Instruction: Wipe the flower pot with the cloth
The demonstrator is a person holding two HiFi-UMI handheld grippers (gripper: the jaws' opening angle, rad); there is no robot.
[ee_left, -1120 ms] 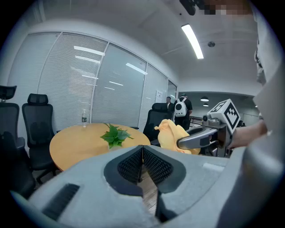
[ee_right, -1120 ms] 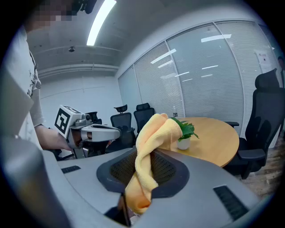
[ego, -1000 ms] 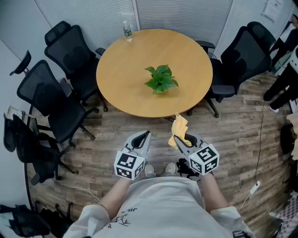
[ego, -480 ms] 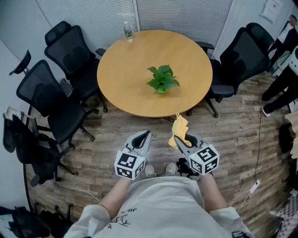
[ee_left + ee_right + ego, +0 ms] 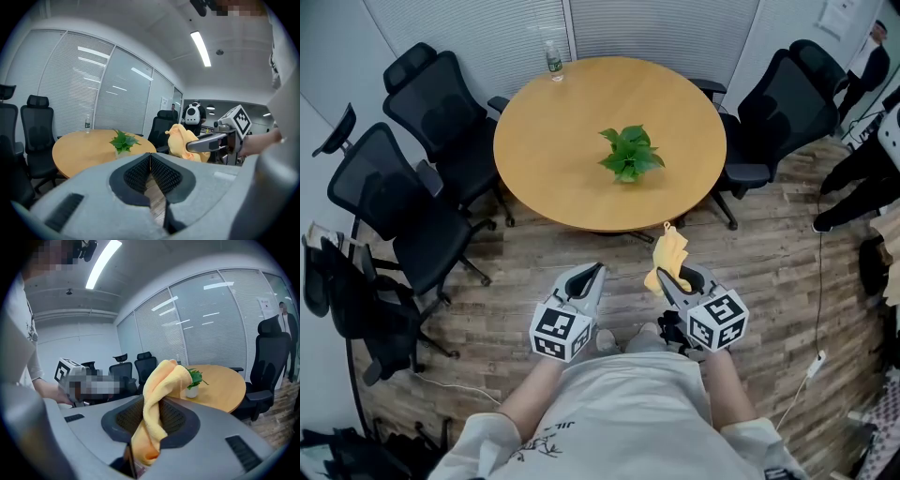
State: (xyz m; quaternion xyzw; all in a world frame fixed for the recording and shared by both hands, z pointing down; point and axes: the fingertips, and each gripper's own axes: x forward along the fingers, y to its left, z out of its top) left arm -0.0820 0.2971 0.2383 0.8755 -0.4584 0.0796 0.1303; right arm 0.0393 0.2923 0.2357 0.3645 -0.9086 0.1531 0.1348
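Observation:
A small green plant in a white flower pot stands near the middle of a round wooden table. The plant also shows in the left gripper view. Both grippers hang over the wood floor, short of the table's near edge. My left gripper is shut with nothing between its jaws. My right gripper is shut on a yellow cloth. The cloth sticks up between that gripper's pads and droops down behind them. From the left gripper view, the cloth bunches at the right gripper's tip.
Black office chairs ring the table on the left, and another chair is at the right. A water bottle stands at the table's far edge. A person's legs are at the right edge. A cable lies on the floor.
My right gripper with the cloth has shifted slightly to the right in the head view. The person at the right edge has moved. The left gripper looks the same.

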